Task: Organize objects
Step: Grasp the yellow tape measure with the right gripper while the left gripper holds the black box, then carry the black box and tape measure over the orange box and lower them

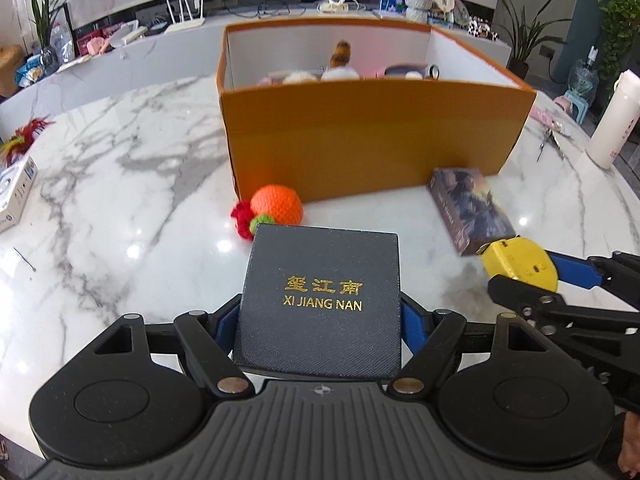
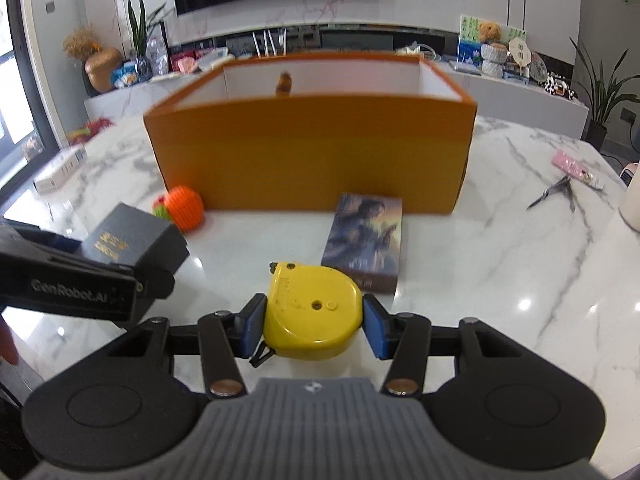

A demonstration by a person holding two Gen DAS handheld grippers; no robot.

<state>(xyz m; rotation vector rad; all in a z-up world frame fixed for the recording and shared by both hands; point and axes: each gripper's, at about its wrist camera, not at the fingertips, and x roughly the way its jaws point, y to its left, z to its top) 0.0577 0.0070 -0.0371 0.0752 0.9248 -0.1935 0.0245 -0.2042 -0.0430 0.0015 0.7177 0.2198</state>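
The left tool (image 1: 320,320) was clamped on a dark box (image 1: 320,300) and the right tool (image 2: 314,326) on a yellow tape measure (image 2: 314,312), both held above the table (image 1: 120,200), evidently for loading into the orange bin (image 1: 360,148) ahead.

Right gripper (image 2: 314,322) clamped on a yellow tape measure (image 2: 312,312) above the marble table (image 2: 500,272); illustrated card box (image 2: 366,236) beyond it, orange storage box (image 2: 312,152) behind; left gripper (image 2: 120,276) holding a dark gift box (image 2: 132,242), crocheted orange (image 2: 184,206) near.
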